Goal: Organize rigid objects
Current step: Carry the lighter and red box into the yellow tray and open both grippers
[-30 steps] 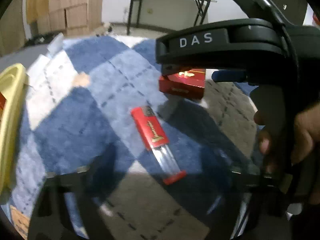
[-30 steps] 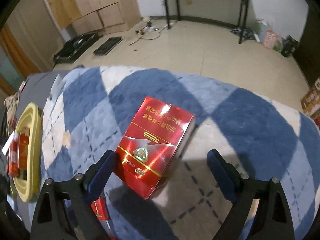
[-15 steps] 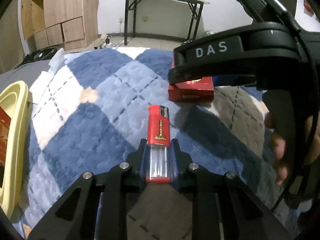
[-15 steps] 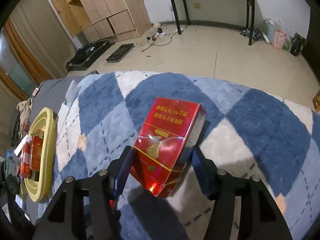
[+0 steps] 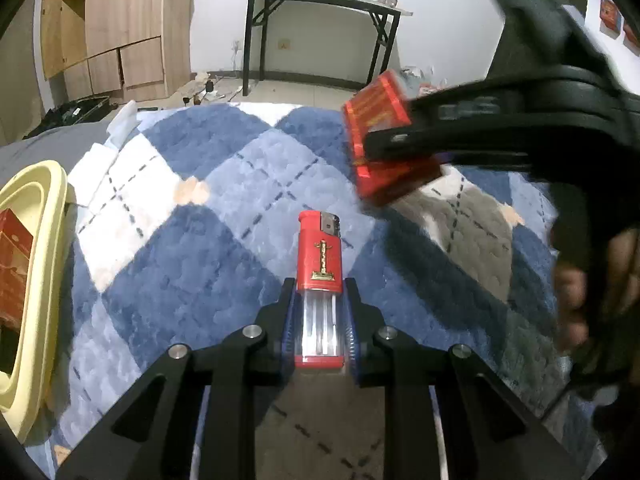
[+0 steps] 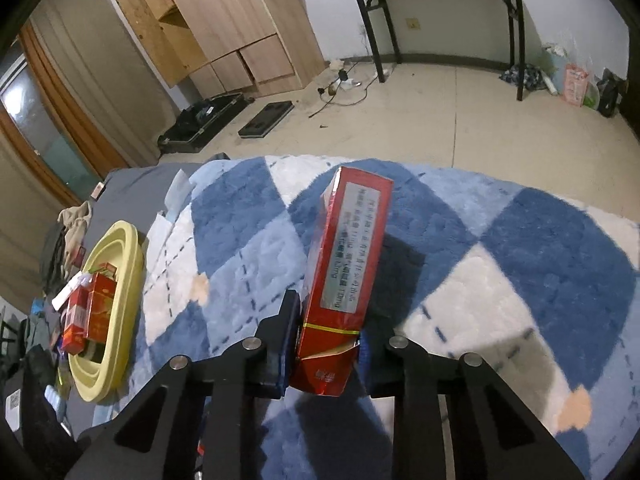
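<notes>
Left wrist view: both grasps done, left tool [image 5: 319,322] clamped on lighter [image 5: 320,268], right tool [image 6: 326,354] clamped on red pack [image 6: 344,264]; next, likely carrying both to the yellow basin [image 6: 120,272].

left tool [image 5: 319,312] now clamps lighter [image 5: 319,276], right tool [image 6: 326,344] lifted carton [image 6: 344,264]

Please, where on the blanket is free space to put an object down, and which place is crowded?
The checked blanket is bare between the yellow tray and the red box in the right gripper, and also right of that box. The tray is crowded with red boxes. The left gripper grips a lighter.
</notes>
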Motion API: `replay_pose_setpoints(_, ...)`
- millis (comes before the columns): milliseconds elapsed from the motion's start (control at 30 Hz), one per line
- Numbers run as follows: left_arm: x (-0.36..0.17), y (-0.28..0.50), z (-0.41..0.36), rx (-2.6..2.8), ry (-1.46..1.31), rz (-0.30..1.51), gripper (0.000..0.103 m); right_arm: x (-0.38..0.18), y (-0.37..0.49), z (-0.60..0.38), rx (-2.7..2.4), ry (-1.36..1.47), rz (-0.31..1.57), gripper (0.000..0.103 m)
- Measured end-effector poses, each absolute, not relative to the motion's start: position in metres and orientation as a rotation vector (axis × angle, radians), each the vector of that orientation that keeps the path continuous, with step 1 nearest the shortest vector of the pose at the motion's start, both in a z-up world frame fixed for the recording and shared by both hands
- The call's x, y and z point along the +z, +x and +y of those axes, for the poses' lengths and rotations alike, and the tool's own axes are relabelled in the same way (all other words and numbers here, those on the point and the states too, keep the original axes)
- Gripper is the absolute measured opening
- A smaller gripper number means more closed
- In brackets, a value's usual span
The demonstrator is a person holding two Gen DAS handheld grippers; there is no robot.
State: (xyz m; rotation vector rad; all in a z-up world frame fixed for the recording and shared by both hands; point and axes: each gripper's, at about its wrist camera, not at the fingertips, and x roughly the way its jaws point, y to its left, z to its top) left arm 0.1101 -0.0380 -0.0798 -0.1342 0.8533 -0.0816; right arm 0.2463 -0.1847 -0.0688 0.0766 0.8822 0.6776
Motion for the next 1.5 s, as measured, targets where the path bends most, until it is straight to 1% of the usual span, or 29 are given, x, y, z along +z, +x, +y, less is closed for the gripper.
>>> replay_pose_setpoints(100,-0.088,0.116,-0.039,-0.089,-0.134,0.868,0.023,-0.061,0.235,-0.202,0.629,0.022,0.872,0.022)
replay_pose_setpoints(233,-0.076,0.115,-0.031,-0.074,-0.164,0.839,0.023,-0.059,0.226,-0.221,0.607,0.028,0.877,0.022)
replay_pose_setpoints(333,-0.052,0.110,-0.016,-0.056,-0.147,0.802,0.023,-0.051,0.217,-0.221,0.616,0.049,0.865,0.021)
replay_pose_setpoints(433,-0.014,0.102,0.011,-0.023,-0.101,0.752,0.023,-0.034,0.204,-0.210,0.653,0.056,0.841,0.021)
replay_pose_setpoints(600,0.050,0.077,0.085,0.062,-0.020,0.684,0.023,0.007,0.164,-0.156,0.776,0.012,0.789,0.021)
replay_pose_setpoints(767,0.074,0.055,0.174,0.177,-0.009,0.688,0.024,0.043,0.127,-0.086,0.902,-0.038,0.756,0.021)
replay_pose_setpoints(867,0.071,0.044,0.228,0.229,-0.085,0.720,0.024,0.055,0.115,-0.037,0.953,-0.121,0.743,0.021)
replay_pose_setpoints(1000,0.049,0.047,0.281,0.241,-0.217,0.783,0.024,0.053,0.121,0.031,0.995,-0.266,0.768,0.021)
replay_pose_setpoints(1133,0.016,0.062,0.300,0.204,-0.286,0.863,0.024,0.044,0.132,0.086,0.996,-0.464,0.748,0.021)
replay_pose_setpoints(1333,-0.008,0.078,0.295,0.150,-0.328,0.947,0.024,0.015,0.156,0.161,1.056,-0.739,0.725,0.021)
replay_pose_setpoints(1500,-0.023,0.082,0.298,0.169,-0.360,0.990,0.024,0.000,0.168,0.193,1.110,-0.834,0.714,0.021)
